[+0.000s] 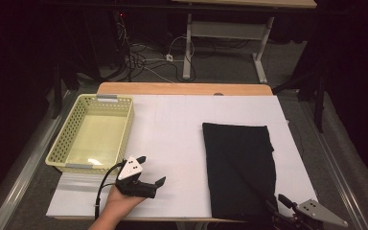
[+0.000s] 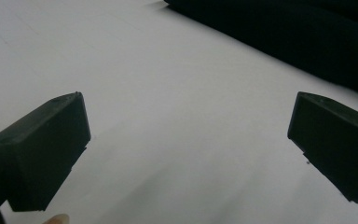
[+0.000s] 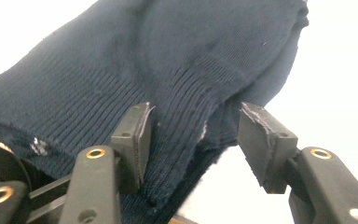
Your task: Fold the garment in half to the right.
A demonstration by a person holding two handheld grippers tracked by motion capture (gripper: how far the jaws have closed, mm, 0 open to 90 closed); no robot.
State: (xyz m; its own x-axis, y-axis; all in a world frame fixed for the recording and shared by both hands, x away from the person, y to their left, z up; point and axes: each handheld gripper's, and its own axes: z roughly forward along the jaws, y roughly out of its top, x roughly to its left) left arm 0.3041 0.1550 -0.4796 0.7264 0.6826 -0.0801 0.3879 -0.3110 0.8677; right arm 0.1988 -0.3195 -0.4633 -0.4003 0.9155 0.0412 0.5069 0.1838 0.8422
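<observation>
A dark navy knit cloth (image 1: 239, 167) lies folded flat on the right half of the white table cover (image 1: 172, 124). At the cloth's near edge is my right gripper (image 1: 277, 205). In the right gripper view its jaws (image 3: 193, 135) stand apart around a raised ribbed fold of the cloth (image 3: 168, 60). The left pad touches the knit and the right pad stands clear of it. My left gripper (image 1: 152, 169) rests in a hand near the table's front edge. It is open over the bare white surface (image 2: 189, 126), with the cloth's edge (image 2: 307, 37) farther off.
A pale yellow-green perforated basket (image 1: 60, 143) sits on the table's left side, with nothing in it. Beyond the far wooden edge (image 1: 182, 88) are floor cables and another table's legs. White surface lies between basket and cloth.
</observation>
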